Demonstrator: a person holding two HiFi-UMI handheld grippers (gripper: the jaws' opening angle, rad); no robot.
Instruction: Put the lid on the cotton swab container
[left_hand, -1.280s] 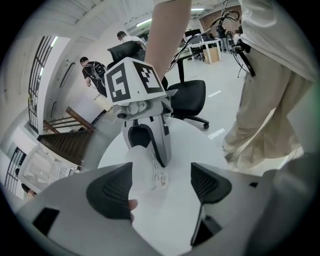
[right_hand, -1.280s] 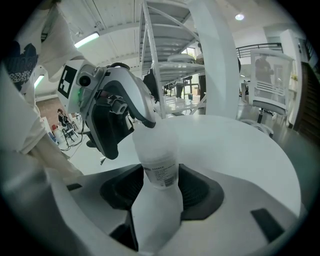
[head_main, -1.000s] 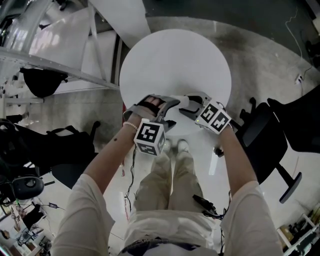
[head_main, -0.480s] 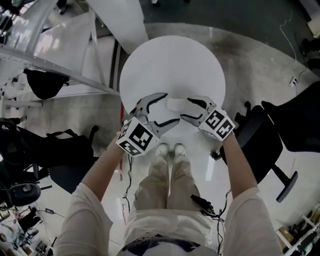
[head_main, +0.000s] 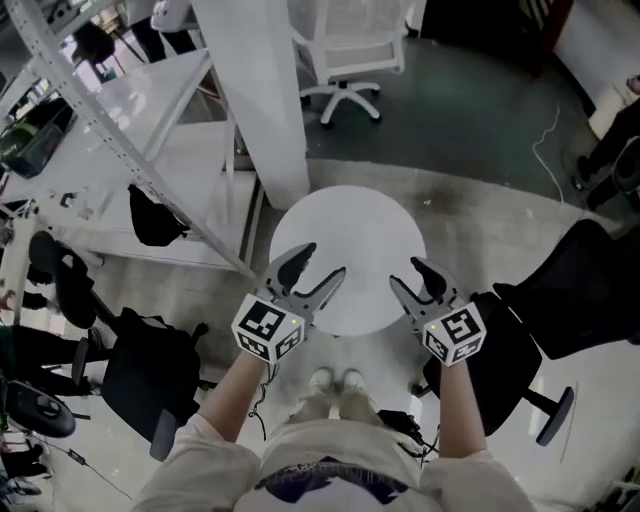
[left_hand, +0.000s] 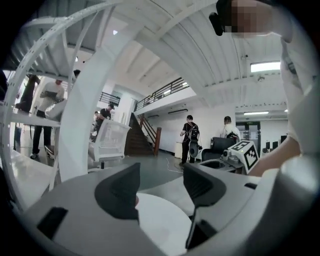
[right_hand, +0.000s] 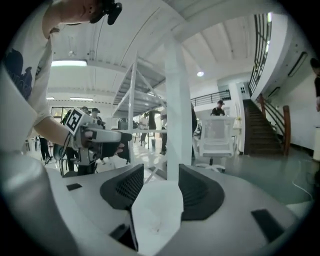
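Observation:
No cotton swab container or lid shows in any view. In the head view, my left gripper (head_main: 320, 262) and right gripper (head_main: 406, 272) are held high over the near edge of the round white table (head_main: 350, 225), a hand's width apart. Both stand open with nothing between the jaws, which have just been closing a little. In the left gripper view, the left gripper (left_hand: 160, 181) points level, with only the table (left_hand: 162, 225) far below its dark pads. The right gripper (right_hand: 156, 186) likewise frames bare table (right_hand: 155, 215), and the left gripper (right_hand: 102, 140) shows at its left.
A white pillar (head_main: 250, 90) rises behind the table, and a white office chair (head_main: 345, 50) stands beyond it. Black chairs (head_main: 545, 300) stand at right and lower left (head_main: 150, 370). A metal rack (head_main: 90, 120) fills the left. People stand far off (left_hand: 190, 137).
Both grippers have risen well above the table, and the left one has rolled. The small white thing seen between them at the table's near edge is no longer visible.

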